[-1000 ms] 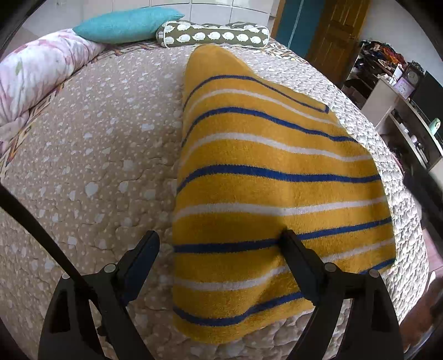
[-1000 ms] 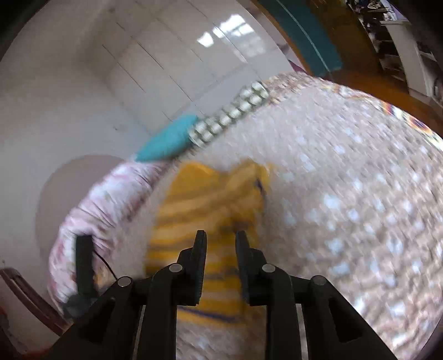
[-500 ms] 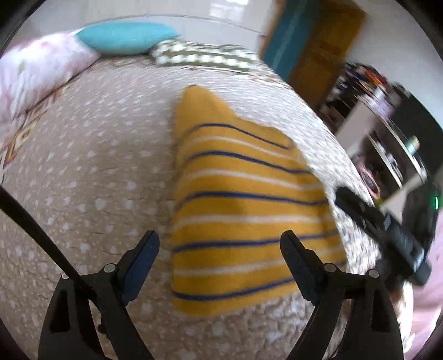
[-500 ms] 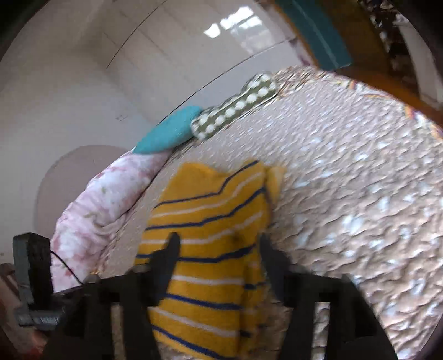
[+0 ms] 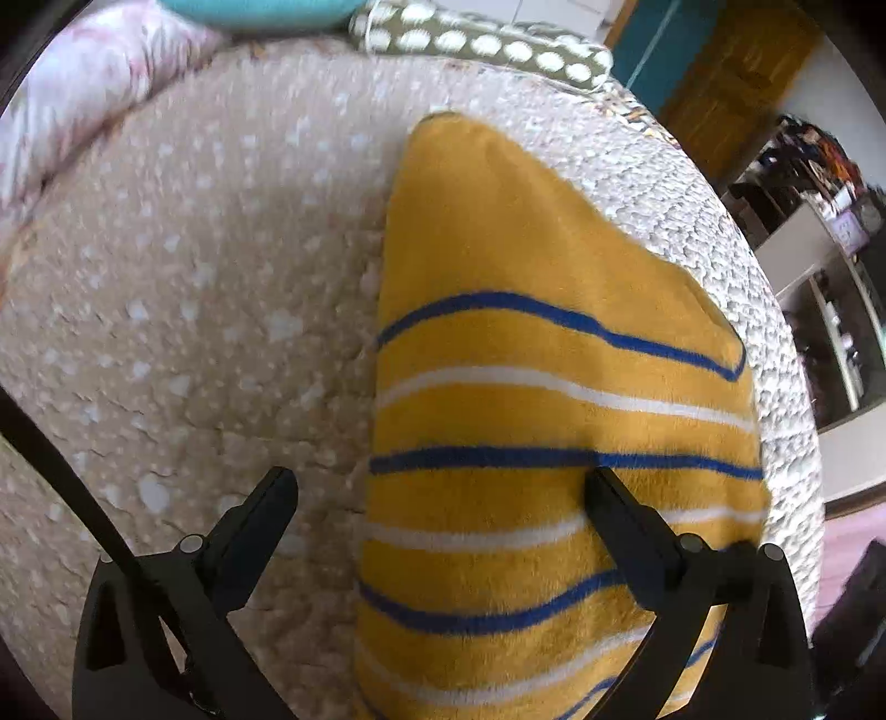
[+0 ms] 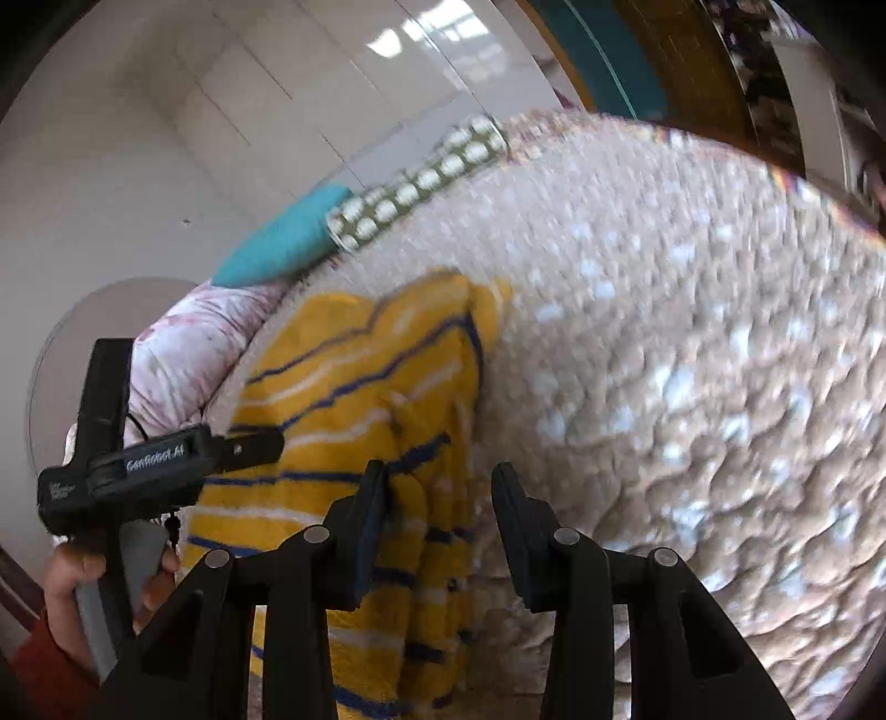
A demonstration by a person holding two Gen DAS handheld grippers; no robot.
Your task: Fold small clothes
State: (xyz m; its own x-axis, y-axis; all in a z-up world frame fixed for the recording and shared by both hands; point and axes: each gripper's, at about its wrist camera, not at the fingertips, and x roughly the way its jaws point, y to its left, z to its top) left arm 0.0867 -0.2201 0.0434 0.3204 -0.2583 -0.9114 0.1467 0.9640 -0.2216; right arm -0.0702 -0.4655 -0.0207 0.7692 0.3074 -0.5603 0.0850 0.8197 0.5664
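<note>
I count one striped garment (image 5: 554,421), yellow with blue and white bands, one bedspread (image 5: 194,310) under it, three cushions at the head of the bed, and my two grippers. The cushions are a teal one (image 6: 282,241), a green one with white dots (image 5: 482,50) just beside it, and a pink flowered one (image 5: 83,94) along the side edge.

The garment lies folded on the bedspread, its narrow end toward the dotted cushion and its wide end toward the foot edge.

My left gripper (image 5: 440,487) has just opened to its widest and hangs over the garment's left edge: one finger above bare bedspread, the other above the stripes, nothing pinched.

My right gripper (image 6: 437,487) has its jaws partly apart after just closing a little. The garment's layered right edge is at the left finger (image 6: 371,509); whether it touches I cannot tell, and bedspread shows in the gap.

Only the right wrist view shows my left hand (image 6: 83,576) on its handle and the stacked layers at the garment's side. Only the left wrist view shows the shelves (image 5: 830,288) past the bed's far edge.
</note>
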